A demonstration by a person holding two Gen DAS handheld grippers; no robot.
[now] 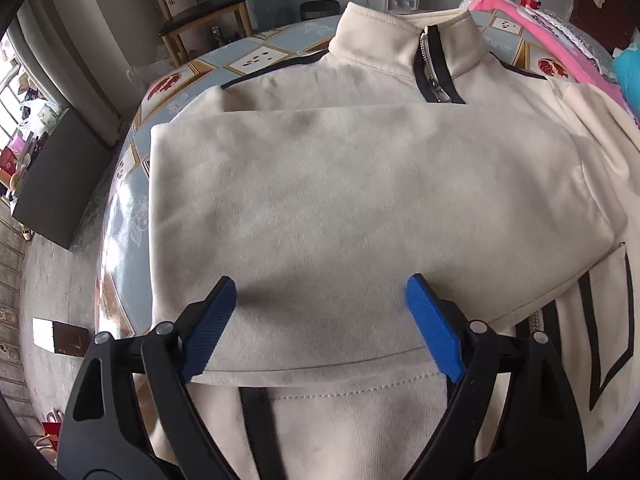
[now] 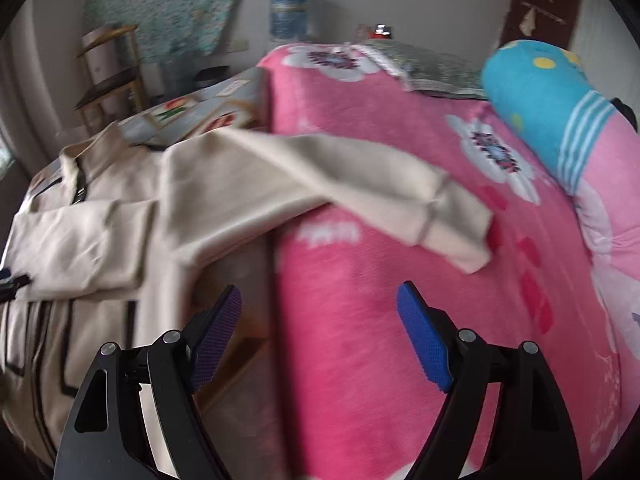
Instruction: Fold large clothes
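Patterned blue tablecloth [image 1: 256,58] is carrying the cream zip-collar jacket [image 1: 360,184] we are folding, beside a pink flowered blanket [image 2: 400,320].

On the left, we are hovering the left gripper [image 1: 320,320] over the sleeve already laid across the chest, blue pads [image 1: 212,320] spread wide and holding nothing, since that fold looks done. To the right, the other cream sleeve [image 2: 360,184] is draping onto the blanket, unfolded; we are pointing the right gripper [image 2: 320,328] toward it, likewise wide and empty, probably to fetch it next.

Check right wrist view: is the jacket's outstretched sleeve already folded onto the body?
No, the sleeve lies stretched out over the pink blanket.
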